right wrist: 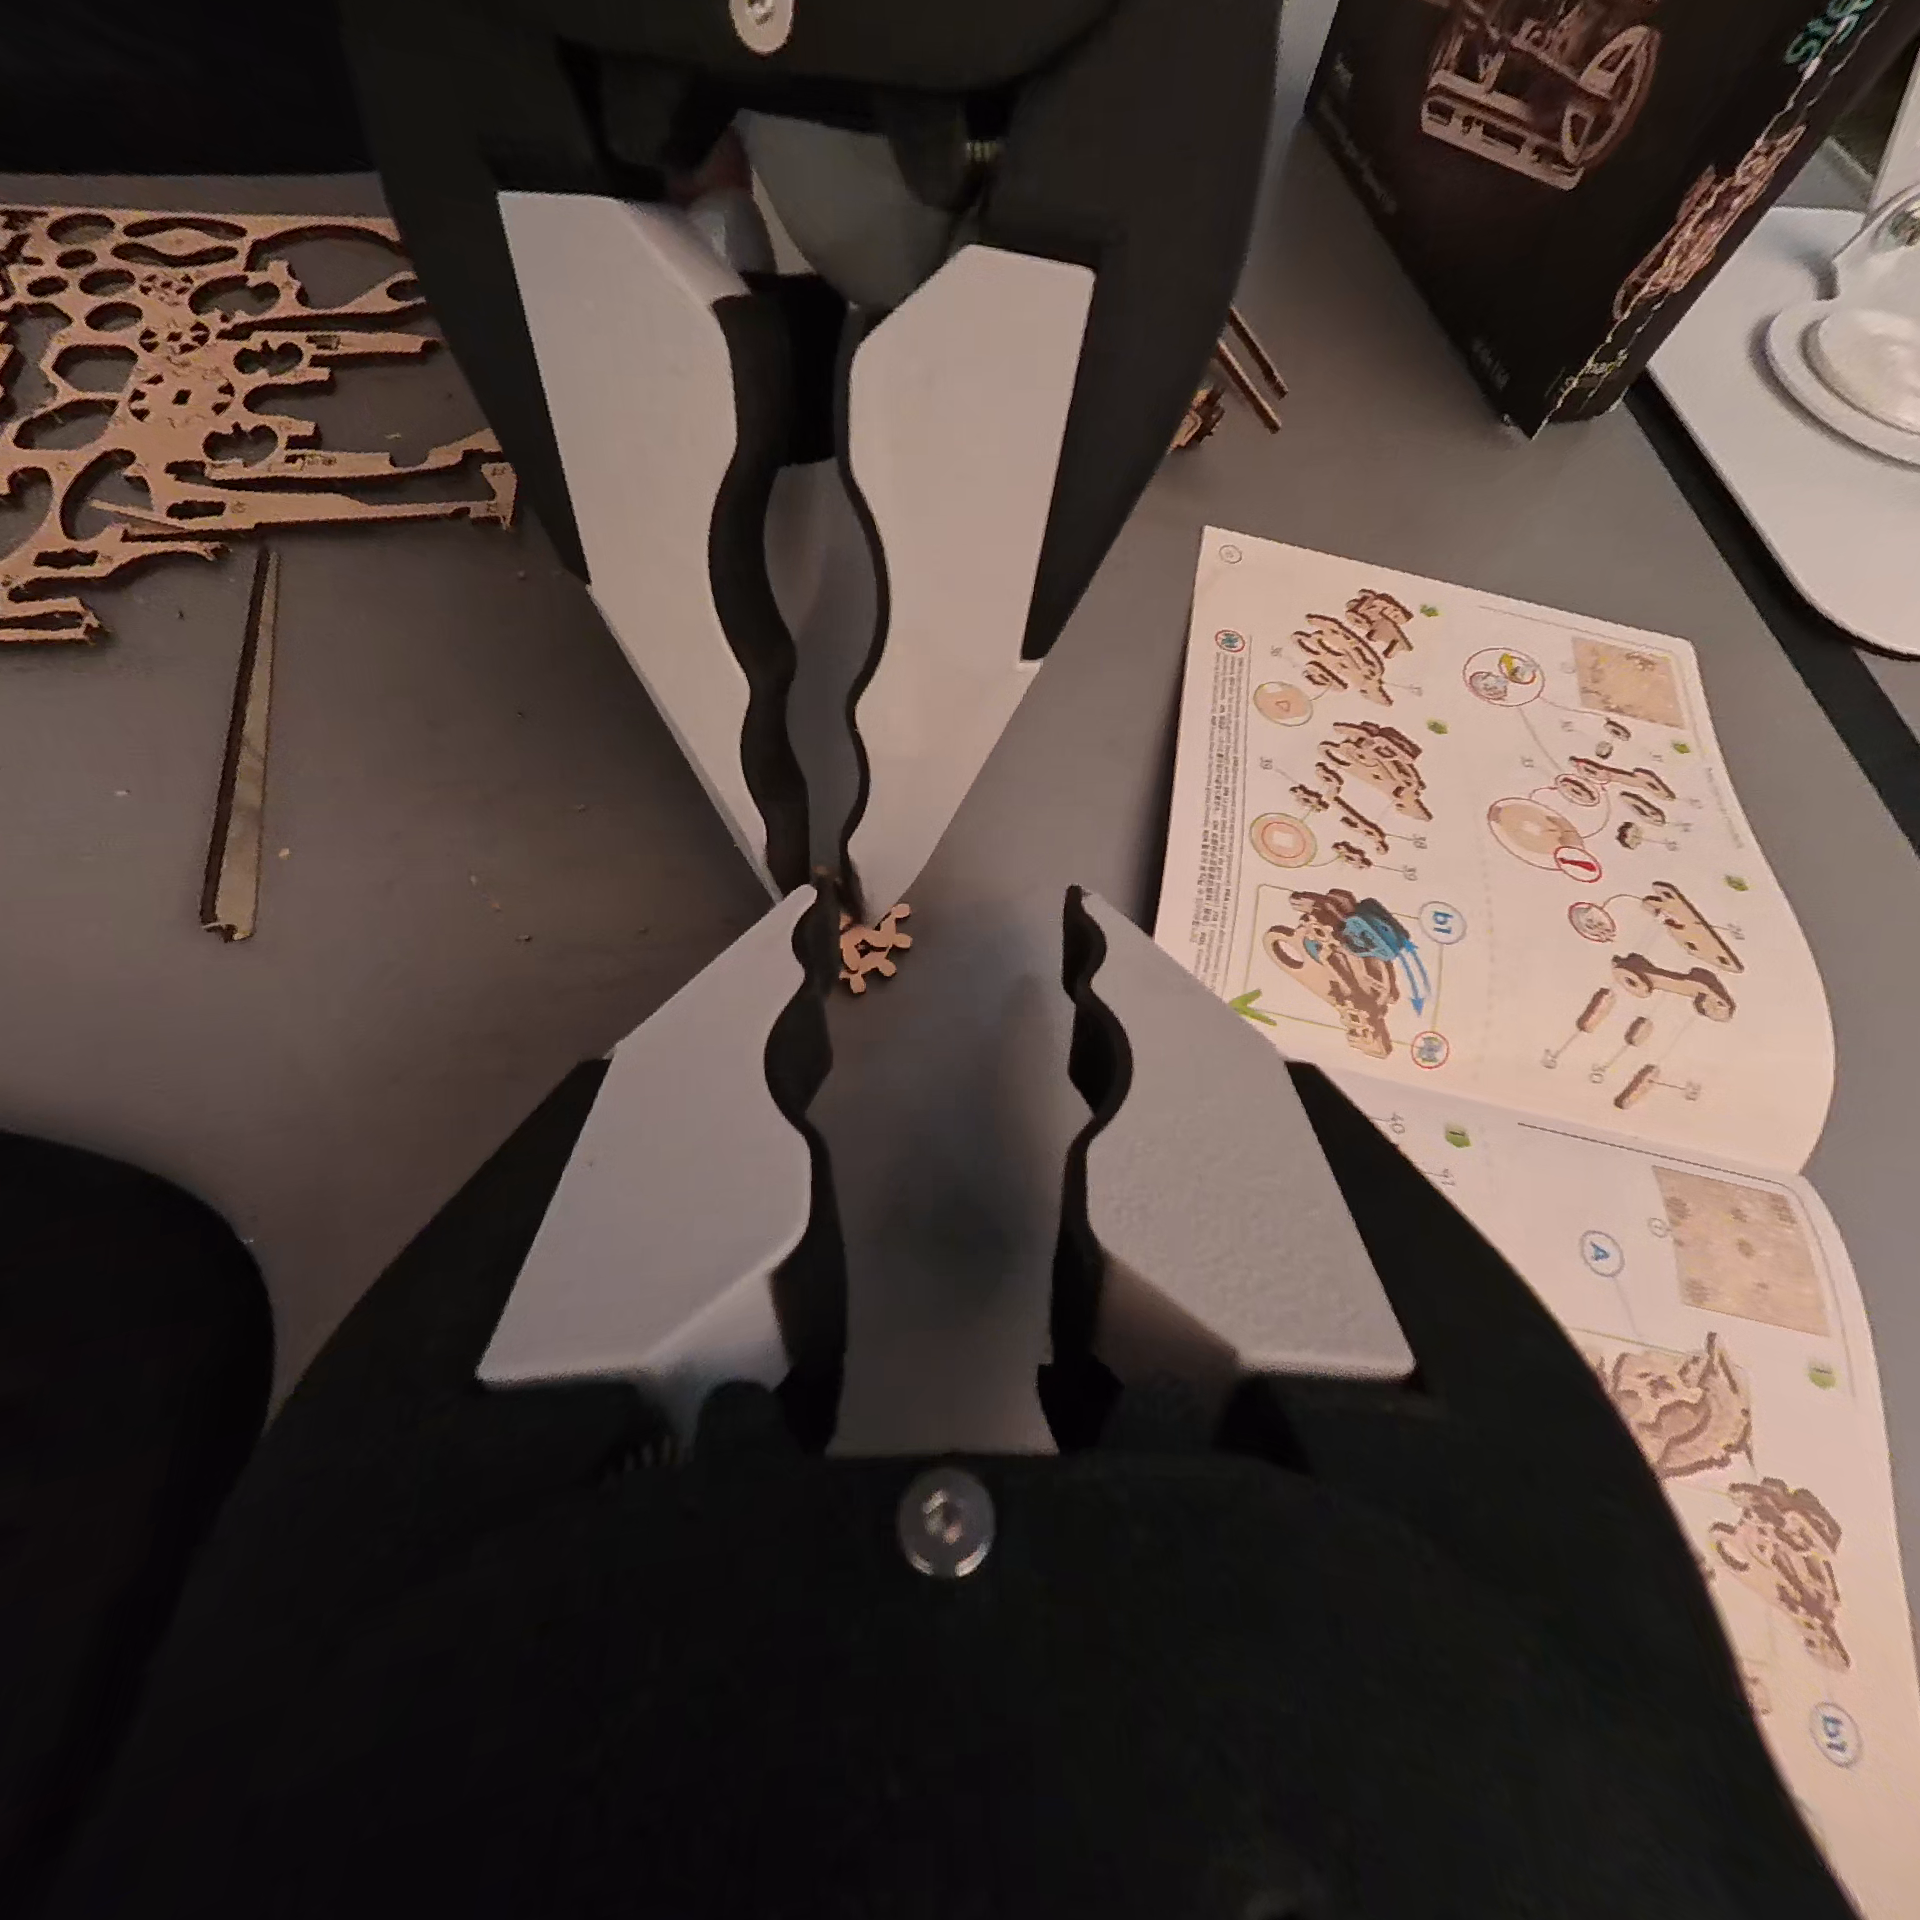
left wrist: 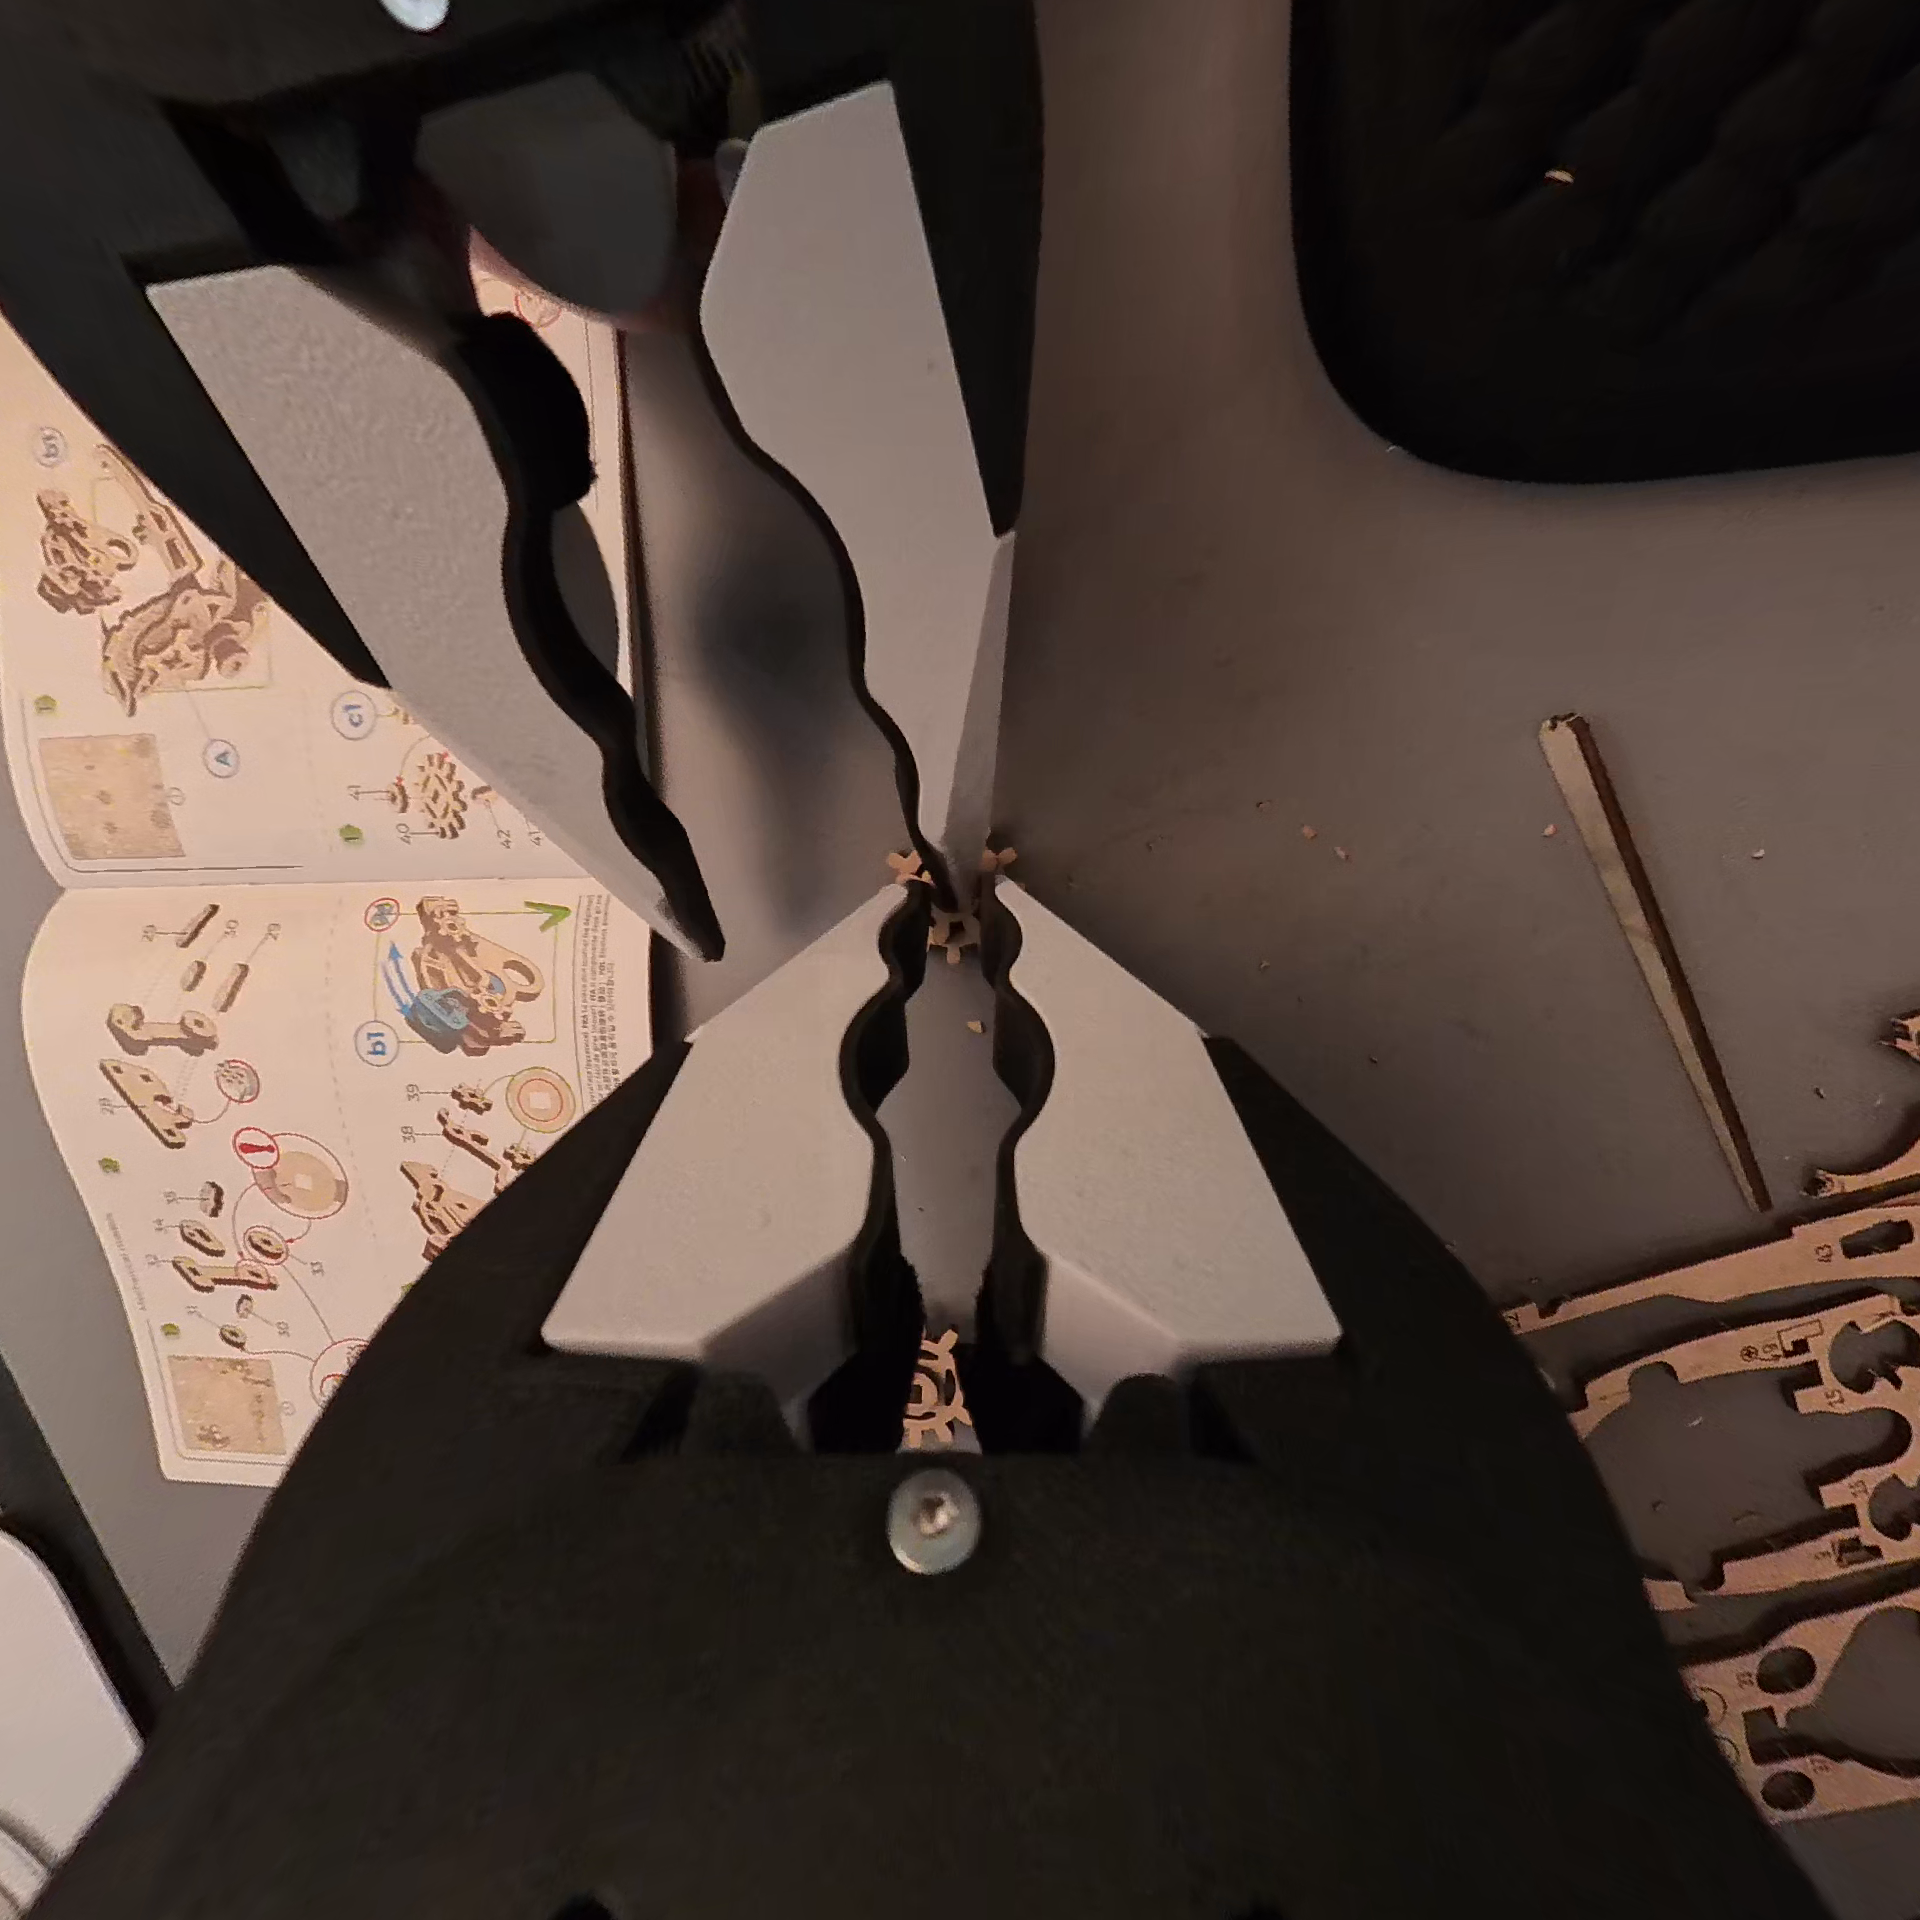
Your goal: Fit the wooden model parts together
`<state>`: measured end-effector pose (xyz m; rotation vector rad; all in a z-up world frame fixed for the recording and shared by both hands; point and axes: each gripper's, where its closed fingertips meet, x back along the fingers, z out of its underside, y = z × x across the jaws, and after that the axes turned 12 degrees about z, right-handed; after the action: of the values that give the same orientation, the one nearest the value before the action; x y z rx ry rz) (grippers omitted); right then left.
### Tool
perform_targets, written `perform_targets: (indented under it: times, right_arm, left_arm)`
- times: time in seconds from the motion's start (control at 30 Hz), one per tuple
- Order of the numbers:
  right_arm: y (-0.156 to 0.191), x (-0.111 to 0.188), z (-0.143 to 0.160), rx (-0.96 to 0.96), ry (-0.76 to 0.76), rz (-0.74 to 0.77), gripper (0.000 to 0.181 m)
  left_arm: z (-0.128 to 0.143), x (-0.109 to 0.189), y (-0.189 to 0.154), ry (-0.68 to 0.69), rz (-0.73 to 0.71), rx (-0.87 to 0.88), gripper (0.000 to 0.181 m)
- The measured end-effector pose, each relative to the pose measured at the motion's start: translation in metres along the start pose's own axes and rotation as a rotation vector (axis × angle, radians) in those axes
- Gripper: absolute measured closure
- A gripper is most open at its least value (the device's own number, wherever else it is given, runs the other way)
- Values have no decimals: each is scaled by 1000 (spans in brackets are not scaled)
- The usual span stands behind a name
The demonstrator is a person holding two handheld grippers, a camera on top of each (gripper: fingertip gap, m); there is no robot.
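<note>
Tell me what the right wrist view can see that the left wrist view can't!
Only the right wrist view shows the dark model box standing far right, a clear glass thing on a white mat, and the right gripper open.

Only the left wrist view shows a second wooden gear deep between the left gripper's fingers.

Both show the small wooden gear pinched by the left gripper, the open instruction booklet, the punched-out wooden sheet, a thin wooden strip and the grey table.
</note>
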<state>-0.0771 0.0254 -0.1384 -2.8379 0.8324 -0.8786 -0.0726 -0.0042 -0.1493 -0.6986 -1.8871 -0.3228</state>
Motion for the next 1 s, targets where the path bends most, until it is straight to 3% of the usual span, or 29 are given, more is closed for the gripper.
perform_targets:
  times: [0.13, 0.37, 0.7, 1.0]
  right_arm:
    - [2, 0, 2, 2, 19, -9, 143]
    - [14, 0, 3, 22, 41, -55, 168]
    - [10, -1, 3, -79, 43, -89, 163]
    - [5, -3, 4, -143, 58, -92, 155]
  left_arm:
    - [1, -1, 0, -9, 9, 11, 173]
    - [3, 0, 1, -11, 11, 14, 173]
    - [3, 1, 2, -57, 40, 74, 172]
    - [7, 26, 8, -139, -42, 156, 171]
